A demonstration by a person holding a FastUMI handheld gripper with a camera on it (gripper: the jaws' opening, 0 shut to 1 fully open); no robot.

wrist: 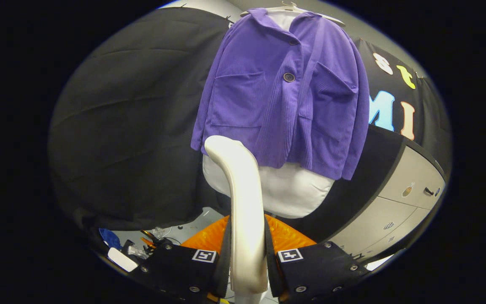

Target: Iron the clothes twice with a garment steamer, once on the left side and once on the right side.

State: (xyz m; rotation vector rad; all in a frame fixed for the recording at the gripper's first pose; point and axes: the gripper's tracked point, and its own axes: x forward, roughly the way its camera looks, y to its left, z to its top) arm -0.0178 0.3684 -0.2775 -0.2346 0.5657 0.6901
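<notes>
The gripper [246,257] is clamping the garment steamer [243,202] by its handle, both fingers pressing on it. The steamer's head is pointing up near the lower left hem of the purple jacket [281,93], which is hanging on a hanger [293,8]. I think the head should be moving slowly along one side, close to the cloth.

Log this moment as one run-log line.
gripper: shut on steamer handle | steamer head: at lower left hem of purple jacket | jacket: on hanger, over white garment | stage: left pass
</notes>
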